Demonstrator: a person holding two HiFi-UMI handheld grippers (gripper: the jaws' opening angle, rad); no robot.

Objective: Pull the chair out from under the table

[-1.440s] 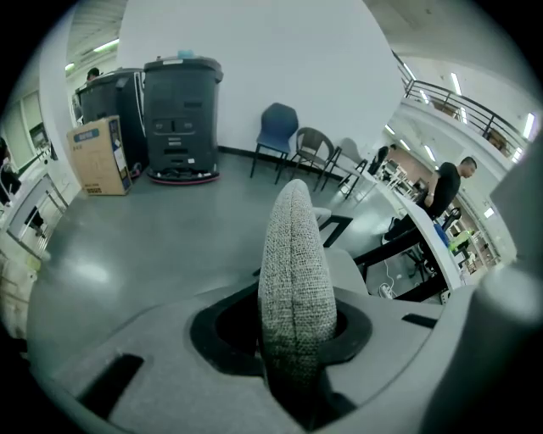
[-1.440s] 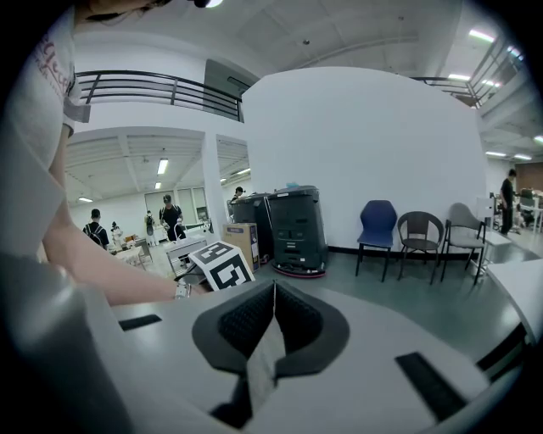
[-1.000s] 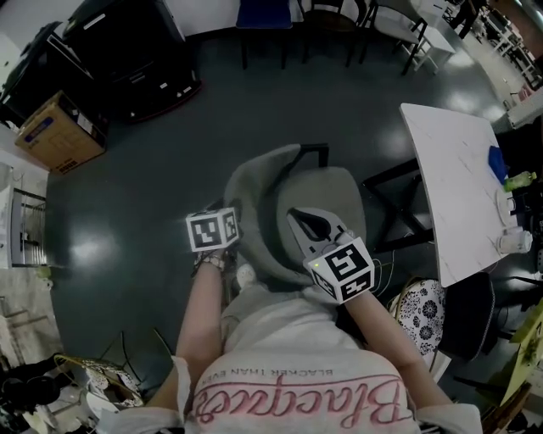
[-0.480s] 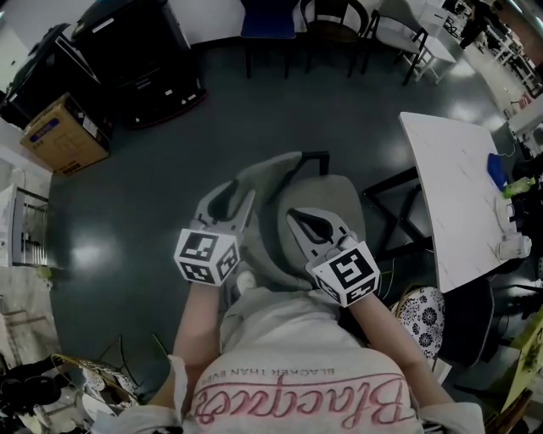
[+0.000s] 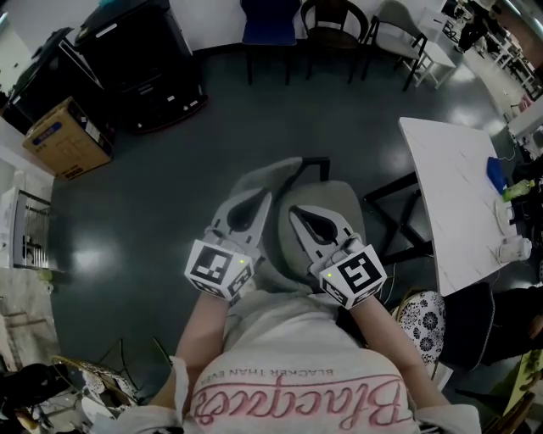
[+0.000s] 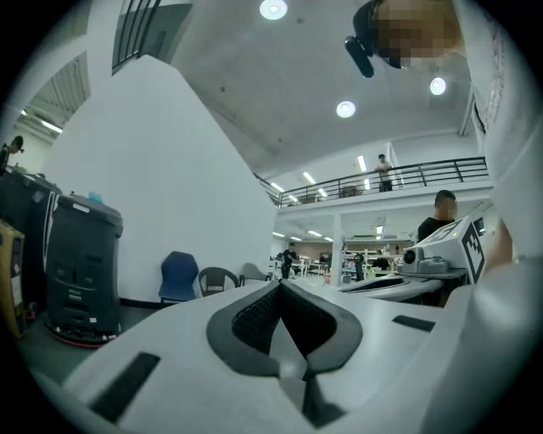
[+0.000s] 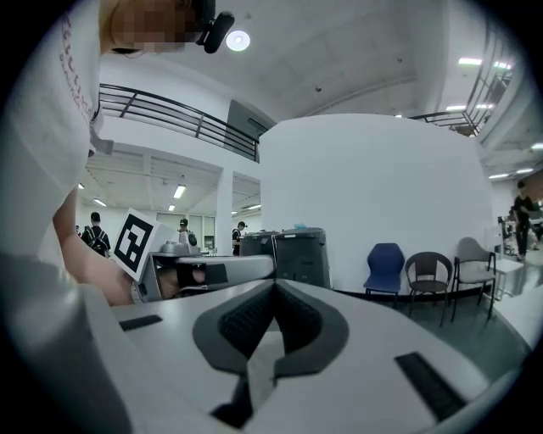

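A dark, glossy floor [image 5: 127, 195] fills most of the head view. A white table [image 5: 450, 186] runs along the right side on black legs, with a blue item [image 5: 497, 169] and a few small objects near its far edge. A large black cabinet [image 5: 136, 59] stands at the upper left, with a cardboard box [image 5: 68, 140] just beside it. Along the top wall are 3 seats, among them a blue chair [image 5: 270, 21] and a dark wicker chair [image 5: 331, 21].

The grey chair [image 5: 339, 199] sits in the middle of the floor, directly in front of the person, to the left of the table and clear of its top; only the table's black legs lie near the seat's right side. A patterned round stool [image 5: 422, 309] stands at the lower right, below the table's near corner.

Both grippers hover side by side above the grey chair, pointing away from the person. The left gripper [image 5: 261, 198] has its 2 jaws pressed together with nothing between them, and its own view shows only the room beyond the tips. The right gripper [image 5: 297, 212] also has its jaws together and holds nothing. Neither touches the chair as far as can be seen. Each carries a marker cube: the left cube [image 5: 221, 269] and the right cube [image 5: 355, 275], both close to the person's printed shirt [image 5: 297, 390]
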